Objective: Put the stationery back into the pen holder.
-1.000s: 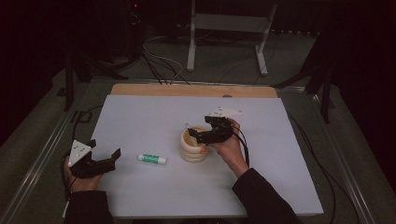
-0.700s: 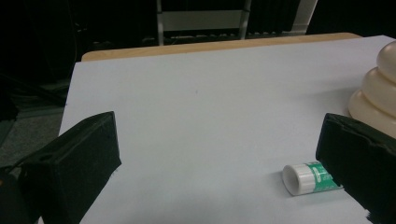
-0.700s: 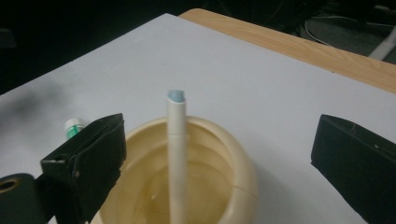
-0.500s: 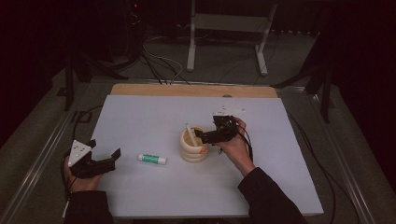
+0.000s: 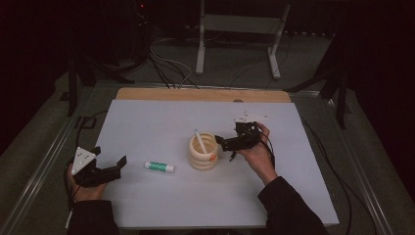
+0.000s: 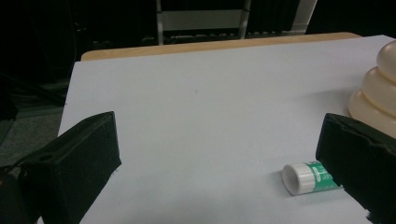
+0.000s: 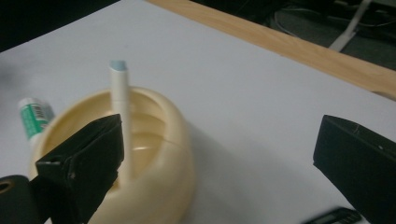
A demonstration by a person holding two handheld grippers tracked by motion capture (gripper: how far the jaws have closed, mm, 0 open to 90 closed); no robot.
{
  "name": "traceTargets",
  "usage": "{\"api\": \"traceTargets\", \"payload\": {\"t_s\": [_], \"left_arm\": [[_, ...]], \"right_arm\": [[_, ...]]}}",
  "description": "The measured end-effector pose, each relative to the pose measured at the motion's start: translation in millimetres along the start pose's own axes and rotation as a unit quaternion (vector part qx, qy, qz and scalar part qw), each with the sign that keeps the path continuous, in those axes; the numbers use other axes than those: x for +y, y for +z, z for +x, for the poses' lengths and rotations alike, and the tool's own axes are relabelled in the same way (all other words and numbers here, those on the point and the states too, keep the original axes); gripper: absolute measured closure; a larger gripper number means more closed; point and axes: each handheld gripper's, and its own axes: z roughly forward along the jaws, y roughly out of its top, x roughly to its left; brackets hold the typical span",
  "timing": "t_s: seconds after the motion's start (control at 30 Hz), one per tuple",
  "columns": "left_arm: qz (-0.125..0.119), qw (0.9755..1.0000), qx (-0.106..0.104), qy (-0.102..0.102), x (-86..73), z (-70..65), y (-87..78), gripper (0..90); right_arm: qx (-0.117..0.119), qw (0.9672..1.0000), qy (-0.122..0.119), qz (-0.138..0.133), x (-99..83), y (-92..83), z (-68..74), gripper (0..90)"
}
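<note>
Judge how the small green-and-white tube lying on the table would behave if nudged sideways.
The green-and-white cylindrical tube lies on its round side on the flat white table, so it probably rolls easily. It looks small, likely light. Its smooth surface may slip.

Pen (image 5: 199,142) standing in the ringed holder (image 5: 203,157) at mid-desk (image 5: 147,117), tube (image 5: 159,167) lying just left of it, right claw (image 5: 221,142) just right of the holder.

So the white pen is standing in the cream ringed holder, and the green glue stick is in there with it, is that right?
Not quite. The white pen does stand in the cream ringed holder, but the green glue stick lies on the table beside the holder, as the high view shows.
</note>
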Motion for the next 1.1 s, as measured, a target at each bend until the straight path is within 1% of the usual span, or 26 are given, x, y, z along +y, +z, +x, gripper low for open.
{"api": "traceTargets", "payload": {"t_s": [0.2, 0.27, 0.4, 0.57, 0.67, 0.77, 0.87, 1.0, 1.1], "left_arm": [[0.000, 1.0000, 0.001, 0.000, 0.0, 0.4, -0.6, 0.1], [-0.001, 1.0000, 0.002, 0.000, 0.1, 0.1, -0.8, 0.1], [-0.001, 1.0000, 0.002, 0.000, 0.1, 0.1, -1.0, 0.1], [-0.002, 1.0000, 0.002, -0.002, -0.1, 0.3, -1.5, 0.1], [0.000, 1.0000, 0.001, -0.002, -0.2, 0.2, -1.5, 0.1], [-0.001, 1.0000, 0.000, -0.002, -0.1, 0.2, -2.3, 0.1], [-0.002, 1.0000, 0.001, -0.002, -0.2, -0.1, -2.5, 0.1], [0.000, 1.0000, -0.001, -0.001, -0.2, -0.2, -2.3, 0.1], [0.001, 1.0000, -0.002, -0.001, -0.2, -0.3, -1.7, 0.0]], "right_arm": [[-0.010, 0.9997, 0.006, -0.021, -10.4, -18.6, -17.2, 0.4], [-0.013, 0.9995, 0.005, -0.029, -13.6, -25.7, -22.4, 0.0], [-0.024, 0.9991, 0.007, -0.034, -20.9, -37.7, -31.3, 0.0], [-0.037, 0.9984, 0.015, -0.040, -32.0, -51.0, -41.9, 0.0], [-0.042, 0.9982, 0.014, -0.041, -41.7, -56.6, -46.3, 0.0], [-0.046, 0.9978, 0.025, -0.041, -54.0, -62.2, -51.2, 0.0], [-0.050, 0.9969, 0.037, -0.047, -67.2, -69.4, -55.6, 0.0], [-0.049, 0.9960, 0.044, -0.060, -83.4, -78.3, -59.7, 0.0], [-0.051, 0.9942, 0.054, -0.079, -90.3, -84.4, -62.6, 0.0]]}}
